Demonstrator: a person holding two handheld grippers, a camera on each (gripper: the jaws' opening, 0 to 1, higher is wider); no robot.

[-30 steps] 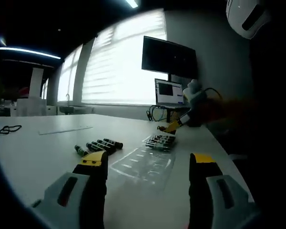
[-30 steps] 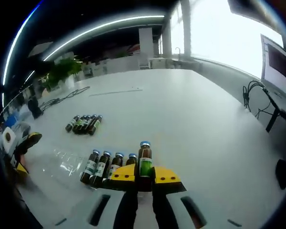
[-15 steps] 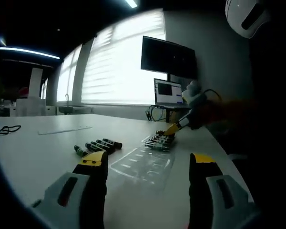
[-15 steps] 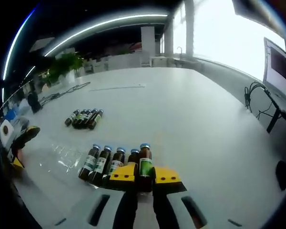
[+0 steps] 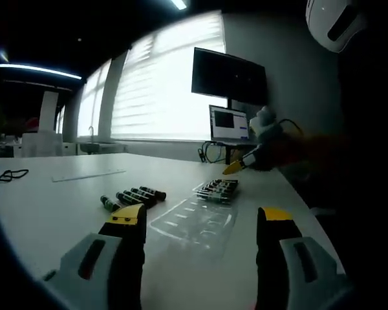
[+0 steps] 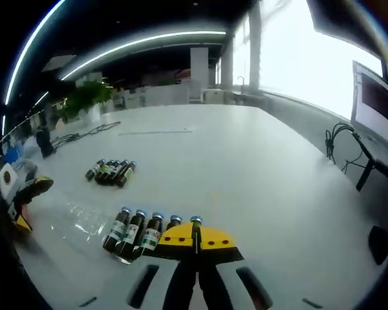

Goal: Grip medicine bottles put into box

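Several brown medicine bottles point(image 6: 134, 229) with blue caps lie side by side in the clear plastic box point(image 6: 84, 216). My right gripper point(image 6: 195, 237) is shut just behind the row, with nothing between its yellow pads. The last bottle's cap point(image 6: 195, 220) shows past the tips. Another row of loose bottles point(image 6: 110, 172) lies farther out on the table. In the left gripper view, my left gripper point(image 5: 200, 219) hangs open over the near end of the clear box point(image 5: 197, 223). The filled row point(image 5: 216, 189) sits beyond it, and the right gripper point(image 5: 236, 168) hovers above that row. The loose bottles point(image 5: 132, 196) lie to the left.
The white table point(image 6: 246, 161) stretches wide with free room. A black cable point(image 5: 6, 175) lies at its far left, and a monitor point(image 5: 229, 77) and screen stand behind. The left gripper's yellow tip point(image 6: 35, 187) shows at the left edge of the right gripper view.
The bottle held upright in my right gripper now lies at the end of the row. The right gripper has shut and risen off the bottles. The left gripper has stayed still.
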